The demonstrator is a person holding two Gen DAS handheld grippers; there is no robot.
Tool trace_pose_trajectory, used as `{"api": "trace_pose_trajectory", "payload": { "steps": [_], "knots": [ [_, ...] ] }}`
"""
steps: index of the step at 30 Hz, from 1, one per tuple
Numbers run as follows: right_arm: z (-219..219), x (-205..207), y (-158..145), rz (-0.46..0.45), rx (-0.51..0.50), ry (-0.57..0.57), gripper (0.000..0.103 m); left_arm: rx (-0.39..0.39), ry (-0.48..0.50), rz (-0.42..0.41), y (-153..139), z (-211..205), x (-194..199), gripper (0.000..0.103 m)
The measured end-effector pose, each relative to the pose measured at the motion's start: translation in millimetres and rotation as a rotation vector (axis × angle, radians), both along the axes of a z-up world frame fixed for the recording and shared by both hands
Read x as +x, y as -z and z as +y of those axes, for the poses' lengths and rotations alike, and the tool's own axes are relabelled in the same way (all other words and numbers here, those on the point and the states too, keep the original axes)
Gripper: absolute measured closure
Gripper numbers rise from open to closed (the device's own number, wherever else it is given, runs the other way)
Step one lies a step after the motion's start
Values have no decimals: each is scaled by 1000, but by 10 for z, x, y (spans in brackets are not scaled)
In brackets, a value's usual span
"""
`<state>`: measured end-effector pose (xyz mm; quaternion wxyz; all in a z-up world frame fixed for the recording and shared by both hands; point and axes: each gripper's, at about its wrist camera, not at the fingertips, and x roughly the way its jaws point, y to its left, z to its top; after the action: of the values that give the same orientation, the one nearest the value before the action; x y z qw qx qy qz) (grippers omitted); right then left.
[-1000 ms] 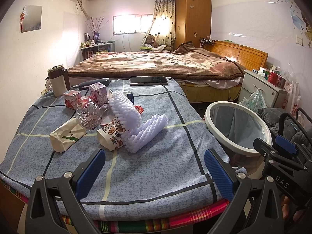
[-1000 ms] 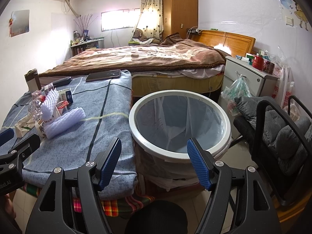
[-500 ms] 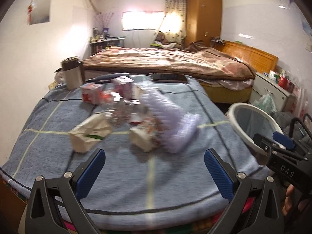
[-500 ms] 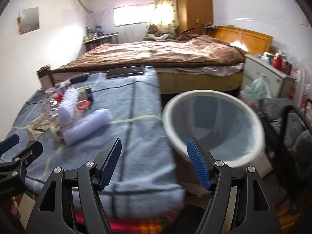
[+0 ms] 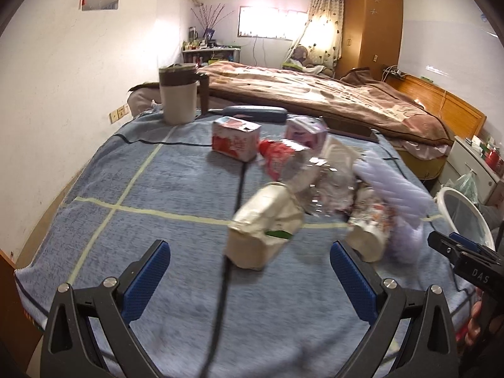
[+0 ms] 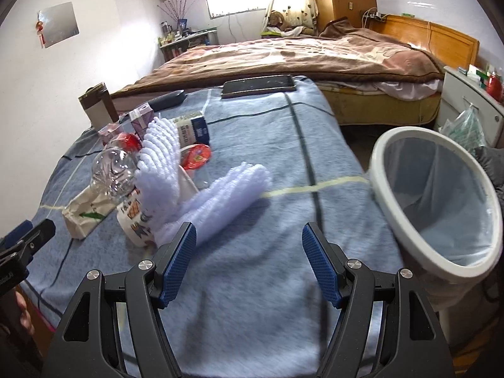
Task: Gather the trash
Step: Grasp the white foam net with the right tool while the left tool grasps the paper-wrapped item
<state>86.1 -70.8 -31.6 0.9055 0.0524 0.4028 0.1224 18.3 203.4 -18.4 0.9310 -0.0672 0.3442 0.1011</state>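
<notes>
Trash lies in a loose heap on a table covered with a blue checked cloth [image 5: 176, 189]. In the left wrist view the left gripper [image 5: 250, 275] hangs above the near part of the cloth with its jaws spread wide and nothing between them; a crushed beige carton [image 5: 263, 230] lies just beyond the gap. Behind the carton a clear plastic bottle [image 5: 302, 173] with a red label rests on its side, and next to it a printed paper cup [image 5: 370, 230] lies tipped over, touching white foam netting [image 5: 390, 186]. This part of the view is blurred, so finer detail cannot be told. Farther back stand a small red-and-white drink box [image 5: 236, 140] and a pink one [image 5: 304, 130], and near the far left corner a brown-and-white mug [image 5: 179, 94] stands upright.

In the right wrist view the right gripper [image 6: 249, 263] is also wide open and holds nothing. It points over the cloth, with the foam netting [image 6: 201, 198] just ahead of its left finger. The bottle [image 6: 115, 170], the carton [image 6: 86, 211] and the paper cup [image 6: 135, 223] lie together at the left of the netting. A red-lidded round container [image 6: 197, 156] and a blue-and-white carton [image 6: 193, 129] sit behind them. A phone [image 6: 258, 85] lies at the far edge. A white-rimmed trash bin [image 6: 382, 170] with a liner bag stands just beside the right edge of the table.
</notes>
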Motion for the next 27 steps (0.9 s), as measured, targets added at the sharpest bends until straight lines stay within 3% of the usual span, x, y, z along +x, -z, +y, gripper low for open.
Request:
{"api": "trace_pose_trajectory", "payload": {
  "steps": [12,15,20,24,27],
  "knots": [
    [254,275,115,67,30,32,32,-94,61,98,246,317,423,4],
    [303,365,182,111,37,23,32,-131,87,124,313,323,504,11],
    [355,339,178,93,17,2,55,-156,128,145,361,224,575,27],
    [338,275,116,63,-15,-7,66,-167,149,152,380,135,624,36],
    [282,235,77,53,-9,-10,73,-165,158,156,373,85,618,51]
  ]
}}
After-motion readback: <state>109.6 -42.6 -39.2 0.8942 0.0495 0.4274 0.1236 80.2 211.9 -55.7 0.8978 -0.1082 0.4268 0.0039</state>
